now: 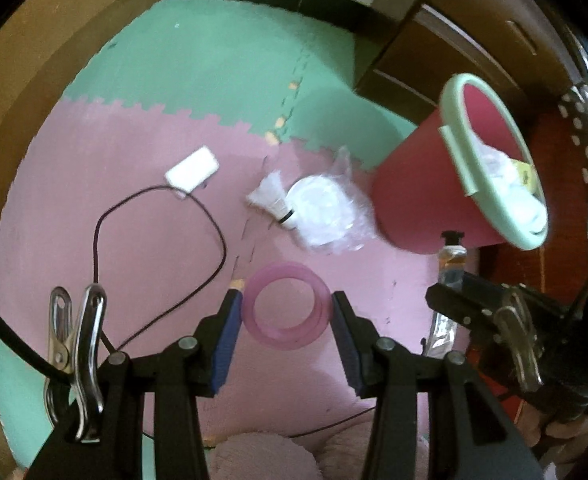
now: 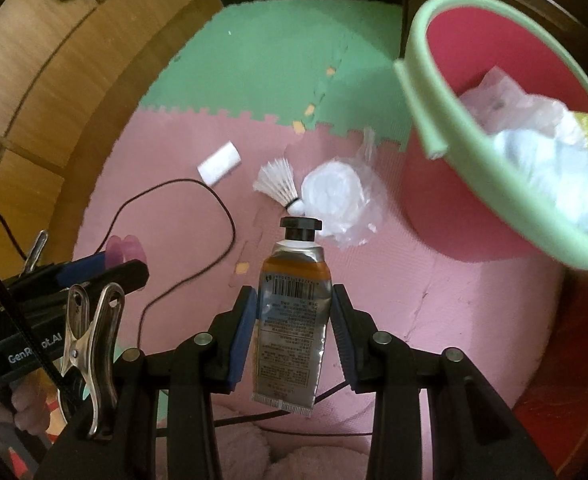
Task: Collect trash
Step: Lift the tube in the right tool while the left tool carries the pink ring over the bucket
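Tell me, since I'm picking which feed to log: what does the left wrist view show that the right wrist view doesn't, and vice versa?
Only the left wrist view shows the translucent pink plastic ring whole, held between the left gripper pads. Only the right wrist view shows the silver squeeze tube with black cap face-on, barcode readable, clamped in the right gripper. Both show the red bin with pale green rim, white feather shuttlecock, crumpled clear plastic bag, small white rectangular block and thin dark cord.
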Tool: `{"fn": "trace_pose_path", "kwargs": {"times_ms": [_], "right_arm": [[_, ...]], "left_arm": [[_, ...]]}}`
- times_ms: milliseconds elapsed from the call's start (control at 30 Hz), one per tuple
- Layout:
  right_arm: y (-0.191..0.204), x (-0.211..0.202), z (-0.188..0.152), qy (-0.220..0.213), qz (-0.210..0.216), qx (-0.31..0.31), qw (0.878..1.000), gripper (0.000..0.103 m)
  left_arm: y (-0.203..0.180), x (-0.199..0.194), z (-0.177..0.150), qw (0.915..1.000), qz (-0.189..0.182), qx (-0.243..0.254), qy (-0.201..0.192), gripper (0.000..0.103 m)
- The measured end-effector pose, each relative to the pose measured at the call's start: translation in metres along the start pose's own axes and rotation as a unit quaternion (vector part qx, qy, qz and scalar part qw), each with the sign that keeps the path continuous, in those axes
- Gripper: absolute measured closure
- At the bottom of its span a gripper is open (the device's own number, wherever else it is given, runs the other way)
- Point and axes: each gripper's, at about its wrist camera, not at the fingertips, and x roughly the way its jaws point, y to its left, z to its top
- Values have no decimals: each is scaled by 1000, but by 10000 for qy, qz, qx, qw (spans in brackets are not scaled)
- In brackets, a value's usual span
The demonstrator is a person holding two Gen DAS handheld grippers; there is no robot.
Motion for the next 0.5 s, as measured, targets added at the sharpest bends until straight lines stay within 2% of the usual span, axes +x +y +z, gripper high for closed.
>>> {"fn": "trace_pose_path", "kwargs": {"times_ms": [233,500], "right_arm": [[-7,-45,2,-412,46,17,9991,65],[-27,-81,-8,-673,101,251,9974,65]], "left_arm": [[-28,-30,15,9993,-120,314,-192,56],[-65,-43,21,9967,-179,745,-261,56]]}}
